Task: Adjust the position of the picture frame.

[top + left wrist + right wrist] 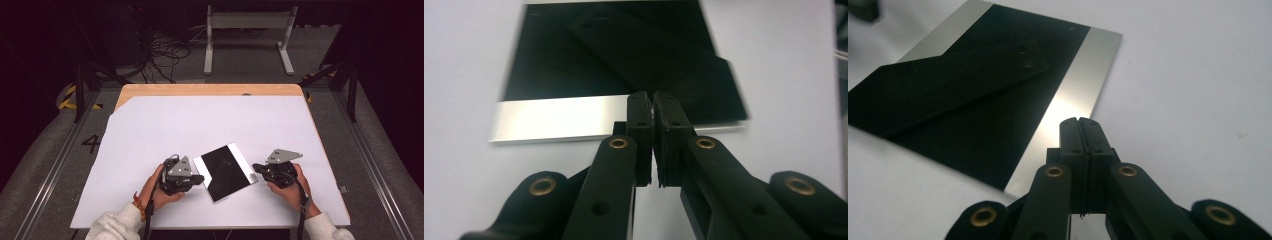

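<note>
A flat black panel with silver end strips (226,171) lies tilted on the white table cover (210,125), near its front edge. The left gripper (199,178) sits just left of the panel, jaws pressed together with nothing between them. The right gripper (256,167) sits just right of it, jaws likewise pressed together and empty.

Open worktop, one flat obstacle
A flat black panel (226,171) is lying near the worktop's (210,120) near edge; white surface is stretching unobstructed toward the far edge and both far corners.
</note>
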Tool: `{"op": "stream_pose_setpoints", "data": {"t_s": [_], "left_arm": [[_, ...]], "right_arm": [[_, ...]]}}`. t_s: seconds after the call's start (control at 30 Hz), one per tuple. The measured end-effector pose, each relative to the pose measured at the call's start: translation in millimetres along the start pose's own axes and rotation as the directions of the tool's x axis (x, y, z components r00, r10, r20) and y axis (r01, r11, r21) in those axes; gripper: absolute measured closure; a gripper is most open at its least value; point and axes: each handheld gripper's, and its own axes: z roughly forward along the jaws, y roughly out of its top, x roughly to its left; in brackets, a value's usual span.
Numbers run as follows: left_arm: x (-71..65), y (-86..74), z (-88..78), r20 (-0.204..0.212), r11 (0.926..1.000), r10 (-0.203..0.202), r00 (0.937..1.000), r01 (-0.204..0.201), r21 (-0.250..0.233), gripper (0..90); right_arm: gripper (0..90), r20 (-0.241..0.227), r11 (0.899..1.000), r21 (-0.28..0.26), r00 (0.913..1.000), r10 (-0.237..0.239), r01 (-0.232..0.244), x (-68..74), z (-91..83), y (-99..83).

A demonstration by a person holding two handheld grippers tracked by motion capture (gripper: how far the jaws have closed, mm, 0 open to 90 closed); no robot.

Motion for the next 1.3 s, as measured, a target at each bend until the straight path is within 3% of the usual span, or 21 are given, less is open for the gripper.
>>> {"op": "stream_pose_setpoints", "data": {"t_s": [0.13, 0.2, 0.33, 0.6, 0.87, 1.13, 1.3], "left_arm": [[22.5, -1.3, -0.6, -0.059, 0.9986, -0.047, 0.9971, 0.046, -0.024, 85.8], [32.0, -1.2, 1.3, -0.068, 0.9970, -0.074, 0.9949, 0.072, -0.030, 85.8], [43.9, 0.5, 6.7, -0.112, 0.9967, -0.080, 0.9904, 0.079, -0.018, 85.8], [66.2, -1.1, 25.5, -0.132, 0.9906, -0.132, 0.9823, 0.136, 0.016, 85.2], [71.2, -0.1, 36.0, -0.132, 0.9895, -0.137, 0.9817, 0.142, 0.026, 89.5], [70.9, -0.5, 32.7, -0.088, 0.9892, -0.132, 0.9873, 0.137, 0.052, 89.8], [64.7, -4.0, 27.6, -0.078, 0.9870, -0.143, 0.9867, 0.148, 0.063, 89.8]], "right_arm": [[90.0, -0.017, 1.000, 0.006, 0.9998, -0.014, 0.014, 9.5, -10.2, -8.0], [90.0, -0.020, 1.000, 0.007, 0.9997, -0.011, 0.011, 12.4, -13.9, -11.7], [90.0, -0.025, 1.000, 0.025, 0.9995, -0.017, 0.017, 19.6, -15.0, -21.6], [90.0, -0.022, 0.999, 0.043, 0.9994, -0.025, 0.026, 23.7, -8.6, -26.4], [90.0, -0.001, 0.999, 0.029, 0.9999, -0.016, 0.016, 21.9, -3.7, -27.5], [90.0, 0.018, 0.999, 0.027, 0.9994, -0.029, 0.028, 20.9, -2.3, -26.7], [90.0, 0.026, 0.999, 0.027, 0.9993, -0.026, 0.025, 16.5, -0.1, -24.9]]}}
